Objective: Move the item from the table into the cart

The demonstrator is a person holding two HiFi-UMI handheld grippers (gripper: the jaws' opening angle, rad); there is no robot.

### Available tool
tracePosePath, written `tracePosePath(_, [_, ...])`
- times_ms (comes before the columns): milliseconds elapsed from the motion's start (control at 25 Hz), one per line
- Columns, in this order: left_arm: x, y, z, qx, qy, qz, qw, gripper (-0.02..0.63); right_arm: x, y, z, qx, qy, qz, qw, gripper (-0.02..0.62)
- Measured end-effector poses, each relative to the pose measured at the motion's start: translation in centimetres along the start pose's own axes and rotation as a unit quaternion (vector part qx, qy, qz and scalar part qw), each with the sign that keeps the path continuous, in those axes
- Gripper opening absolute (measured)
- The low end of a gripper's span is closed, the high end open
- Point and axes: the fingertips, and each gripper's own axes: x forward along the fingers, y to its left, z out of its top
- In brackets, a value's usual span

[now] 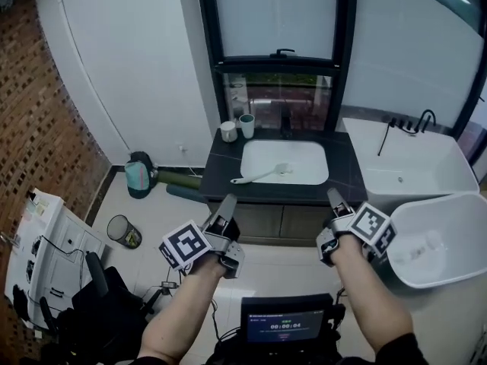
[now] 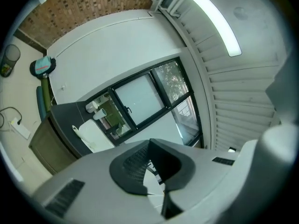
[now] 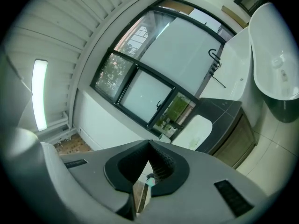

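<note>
A dark counter (image 1: 221, 166) under the window holds a white sink (image 1: 304, 152) with a white long-handled brush (image 1: 262, 175) lying across it. Two cups (image 1: 237, 128) stand at the sink's back left corner. My left gripper (image 1: 228, 201) hovers in front of the counter's left half, jaws shut and holding nothing. My right gripper (image 1: 333, 195) hovers at the counter's right front, also shut and holding nothing. In the left gripper view the closed jaws (image 2: 149, 143) point up at the window, the sink (image 2: 96, 136) low at left. The right gripper's jaws (image 3: 149, 143) are likewise pressed together.
A white bathtub (image 1: 407, 166) with a black tap stands right of the counter, a white round basin (image 1: 437, 238) nearer me. At left are a teal bag (image 1: 139, 175), a small bin (image 1: 123, 232) and a white unit (image 1: 46, 242). A dark screen (image 1: 285, 327) sits below me.
</note>
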Motion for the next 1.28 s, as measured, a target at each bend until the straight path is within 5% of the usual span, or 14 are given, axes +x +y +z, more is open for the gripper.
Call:
tracePosePath(480, [13.8, 11.3, 15.7, 0.076, 0.052, 0.038, 0.9951, 0.012, 24.9, 3.5, 0.5, -0.05, 0.043, -0.007, 0.998, 0.057])
tracePosePath(600, [18.3, 13.3, 19.1, 0.114, 0.075, 0.049, 0.9894, 0.014, 31.1, 3.2, 1.4, -0.056, 0.064, -0.016, 0.996, 0.147])
tracePosePath(720, [22.1, 16.4, 22.0, 0.139, 0.084, 0.063, 0.9848, 0.014, 36.5, 2.3, 1.4, -0.065, 0.073, -0.034, 0.995, 0.147])
tracePosePath(1040, [31.1, 29.6, 30.8, 0.19, 0.144, 0.089, 0.967, 0.014, 50.7, -1.3, -4.8, -0.072, 0.102, -0.127, 0.984, 0.206])
tracePosePath(1280, [36.1, 39.2, 36.1, 0.233, 0.215, 0.088, 0.9444, 0.014, 58.7, -5.7, -11.5, -0.073, 0.143, -0.244, 0.956, 0.207])
